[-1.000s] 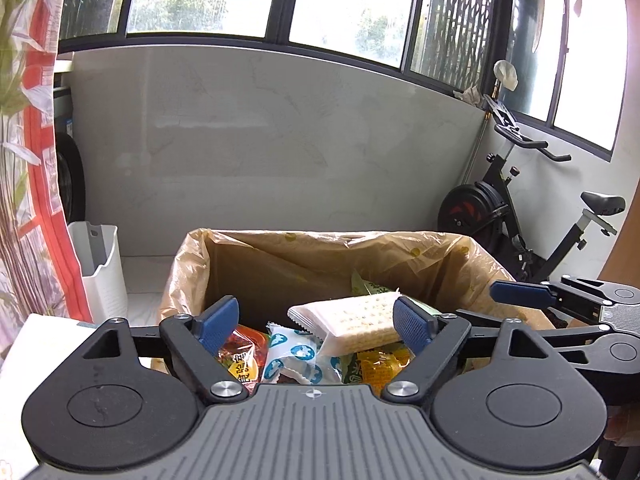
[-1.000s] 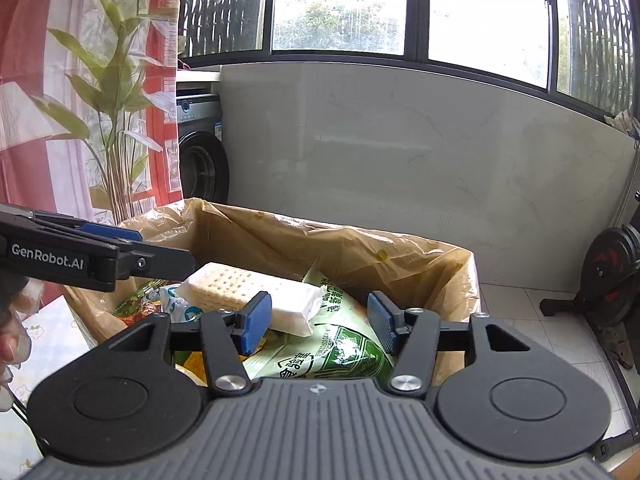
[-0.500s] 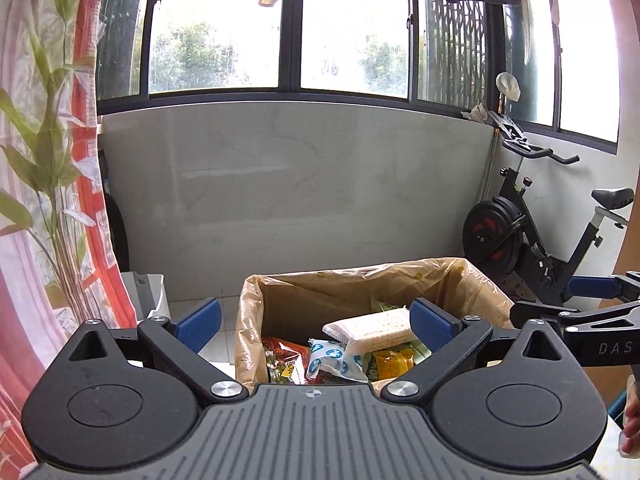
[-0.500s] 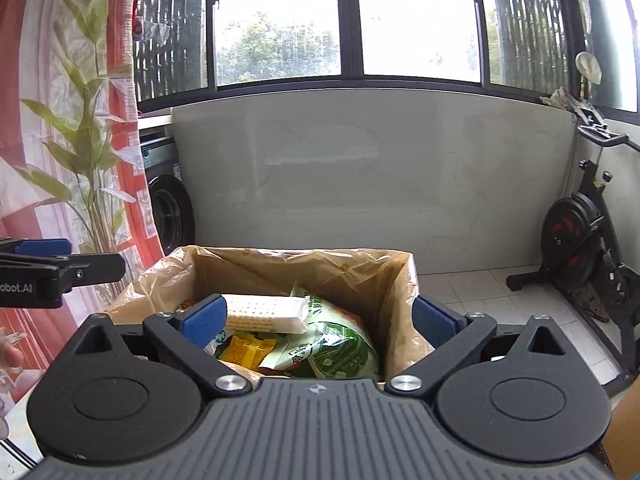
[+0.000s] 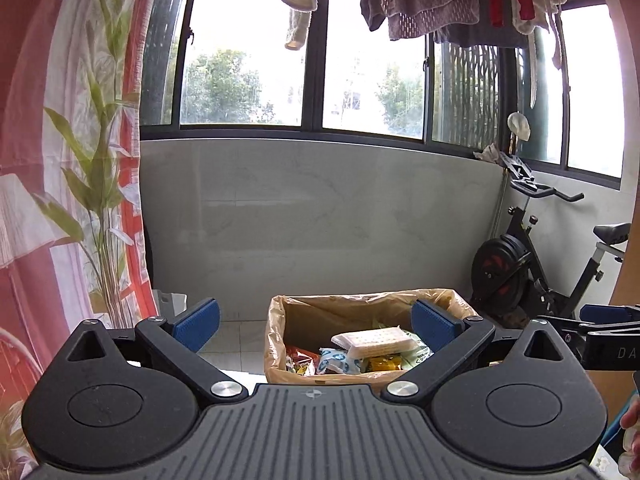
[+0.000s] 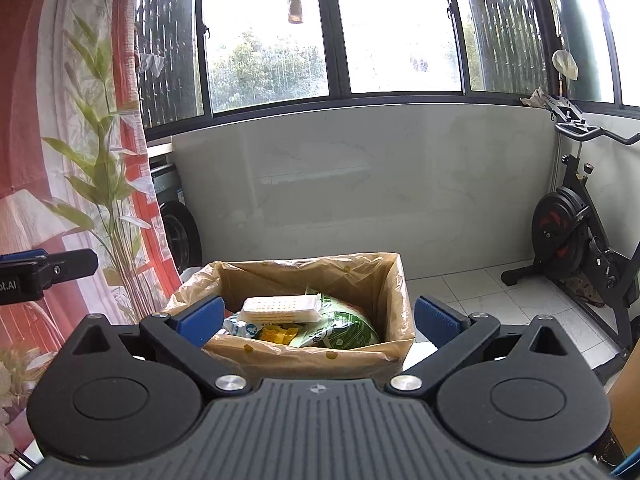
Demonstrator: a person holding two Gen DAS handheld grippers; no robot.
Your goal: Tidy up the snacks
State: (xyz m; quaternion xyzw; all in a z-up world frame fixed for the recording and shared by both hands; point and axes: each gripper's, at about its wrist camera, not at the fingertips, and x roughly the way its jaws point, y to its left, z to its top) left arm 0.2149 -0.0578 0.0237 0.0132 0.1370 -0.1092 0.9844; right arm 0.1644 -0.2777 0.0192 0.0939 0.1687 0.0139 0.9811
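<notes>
1. Left claw (image 5: 316, 324) is spread wide with nothing between its blue pads, held level and aimed at the cardboard box lined with a tan plastic bag (image 5: 276, 344).
2. Right claw (image 6: 318, 318) is just as wide and just as empty, hovering level before the same lined box (image 6: 394, 308).
3. Writing: the right claw's side, seen at the edge of the left view, shows only "DA"; the left claw's side in the right view shows the cut-off letters "ot.AI".
4. Inside the box, the clear-wrapped pack of pale square crackers (image 5: 374, 340) lies flat on top of the pile, over the white-and-blue pouch (image 5: 338, 360) and yellow packets (image 5: 384, 362).
5. From the right view, the cracker pack (image 6: 282, 309) rests partly on the green-and-white printed bag (image 6: 344, 330); its print is too small to read.
6. Compared with a second ago, both claws have pulled back and up from the box, and their pads have spread further apart.
</notes>
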